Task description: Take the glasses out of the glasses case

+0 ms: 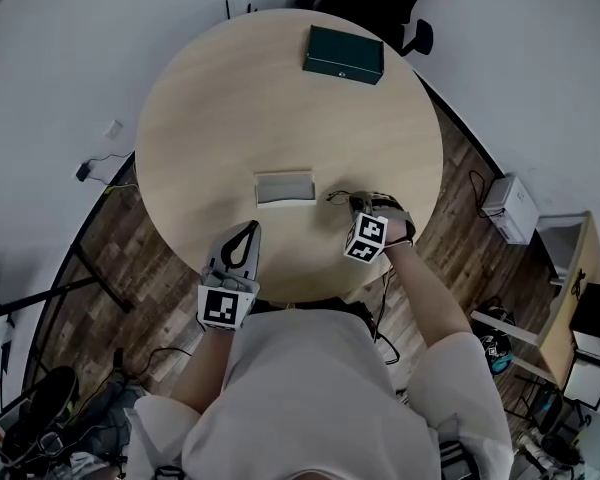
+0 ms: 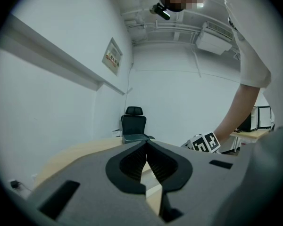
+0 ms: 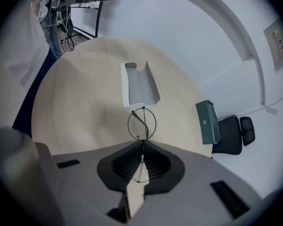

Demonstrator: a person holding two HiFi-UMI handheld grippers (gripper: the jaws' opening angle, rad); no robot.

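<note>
Right tongs [image 3: 142, 144] pinch the glasses [image 3: 142, 124], a lens jutting past the tips; left tongs [image 2: 146, 149] closed, empty.

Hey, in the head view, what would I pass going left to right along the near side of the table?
left hand-held gripper → open grey glasses case → glasses → right hand-held gripper, shut on the glasses. The green box further back overlaps these sideways, so it is left out.

Table [image 1: 230, 98] — pale wood-grain top, smooth, matt.
Glasses [image 3: 142, 124] — thin dark metal wire.
Glasses case [image 1: 285, 188] — pale grey, matt.
Box [image 1: 343, 54] — dark green, faint sheen.
Floor [image 1: 165, 268] — dark wood planks.
</note>
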